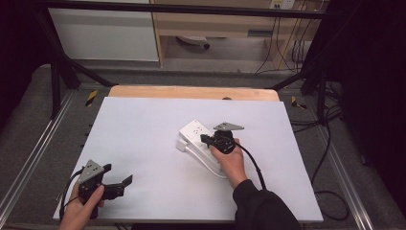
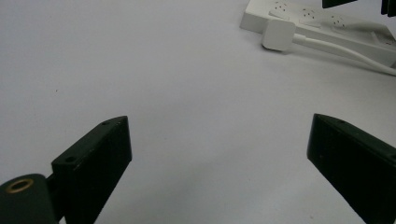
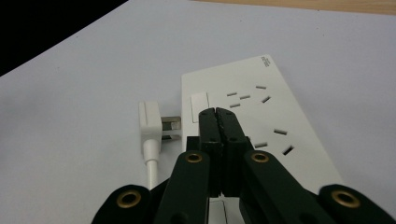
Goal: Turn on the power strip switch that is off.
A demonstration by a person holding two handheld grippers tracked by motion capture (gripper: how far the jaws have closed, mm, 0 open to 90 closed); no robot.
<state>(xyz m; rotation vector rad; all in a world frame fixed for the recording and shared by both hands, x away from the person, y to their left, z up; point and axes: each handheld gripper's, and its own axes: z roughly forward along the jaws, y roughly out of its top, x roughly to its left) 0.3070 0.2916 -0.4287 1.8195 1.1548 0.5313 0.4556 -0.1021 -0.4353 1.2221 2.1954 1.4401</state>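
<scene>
A white power strip lies near the middle of the white table. Its white plug rests on the table beside the strip's left edge, prongs pointing at the strip, with the white cord running back toward the person. My right gripper is shut with nothing between its jaws, its tips over the strip next to the switch. At the front left corner, my left gripper stands open above bare table.
The white table surface has a wooden edge at the back. Black frame posts stand at both sides. Cables trail off the table's right side onto the floor.
</scene>
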